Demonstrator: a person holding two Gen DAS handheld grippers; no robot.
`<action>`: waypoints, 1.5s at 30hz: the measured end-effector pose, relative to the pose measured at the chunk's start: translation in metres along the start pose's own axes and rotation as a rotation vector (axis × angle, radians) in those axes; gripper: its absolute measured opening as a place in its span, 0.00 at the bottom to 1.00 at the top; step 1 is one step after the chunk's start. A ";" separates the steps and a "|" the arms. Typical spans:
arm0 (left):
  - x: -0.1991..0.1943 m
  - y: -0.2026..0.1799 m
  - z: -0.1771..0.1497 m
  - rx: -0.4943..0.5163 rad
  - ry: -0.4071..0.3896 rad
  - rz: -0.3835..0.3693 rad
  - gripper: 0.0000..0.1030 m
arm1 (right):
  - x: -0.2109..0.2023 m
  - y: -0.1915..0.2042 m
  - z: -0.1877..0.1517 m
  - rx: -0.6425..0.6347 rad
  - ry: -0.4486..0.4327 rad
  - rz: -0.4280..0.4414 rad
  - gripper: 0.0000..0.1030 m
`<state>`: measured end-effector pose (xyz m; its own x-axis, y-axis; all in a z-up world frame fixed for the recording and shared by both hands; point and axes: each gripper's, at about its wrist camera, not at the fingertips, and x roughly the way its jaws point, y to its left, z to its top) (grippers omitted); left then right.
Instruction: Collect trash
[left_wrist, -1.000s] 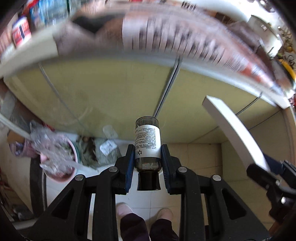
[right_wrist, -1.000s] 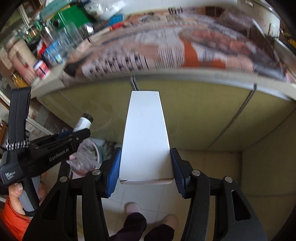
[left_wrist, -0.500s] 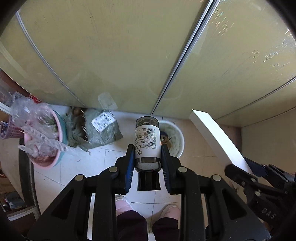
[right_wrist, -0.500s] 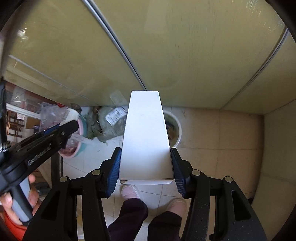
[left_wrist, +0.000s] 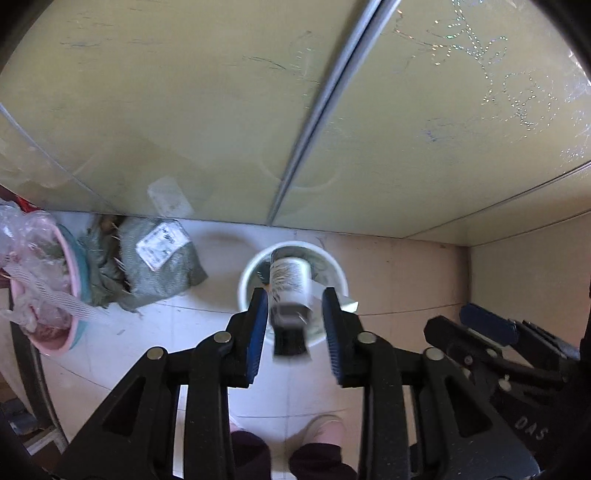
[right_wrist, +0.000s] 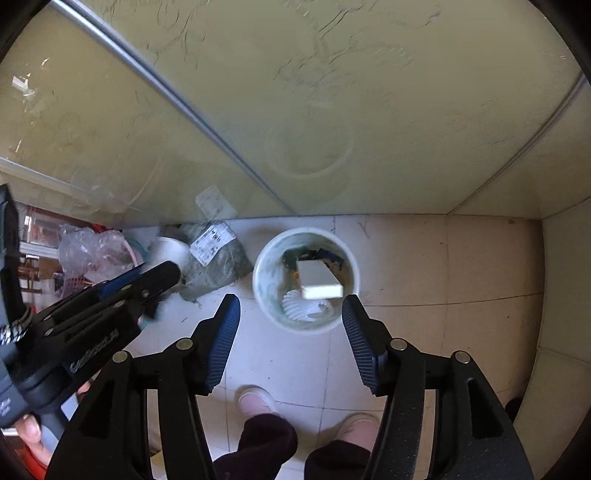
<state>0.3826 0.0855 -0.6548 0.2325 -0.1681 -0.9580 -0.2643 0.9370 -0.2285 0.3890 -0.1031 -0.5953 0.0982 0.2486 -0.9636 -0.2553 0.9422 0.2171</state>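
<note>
Left wrist view: the left gripper (left_wrist: 293, 325) has its jaws apart above the white bin (left_wrist: 245, 273). The bottle (left_wrist: 290, 286), blurred, sits between the pads without touching them, over the bin's mouth. A grey sack (left_wrist: 162, 266) lies left of the bin, a pink basin (left_wrist: 55, 295) farther left.

Right wrist view: the right gripper (right_wrist: 290, 341) has its jaws spread wide just short of the bin (right_wrist: 351, 258). The white box (right_wrist: 319, 284) is over the bin's opening, clear of both pads. The sack (right_wrist: 216, 266) lies left of the bin.
</note>
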 end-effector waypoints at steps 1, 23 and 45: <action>0.000 -0.002 0.001 -0.002 0.010 -0.004 0.38 | -0.003 -0.004 0.001 0.002 -0.003 0.000 0.52; -0.372 -0.098 -0.025 0.023 -0.341 0.050 0.40 | -0.350 0.024 -0.003 -0.112 -0.396 0.082 0.52; -0.695 -0.133 -0.235 0.326 -0.890 -0.041 0.91 | -0.613 0.131 -0.213 -0.240 -0.990 0.077 0.77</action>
<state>0.0363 0.0052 0.0007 0.8995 -0.0332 -0.4357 0.0027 0.9975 -0.0706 0.0905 -0.1795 -0.0089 0.7967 0.4829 -0.3634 -0.4694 0.8732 0.1313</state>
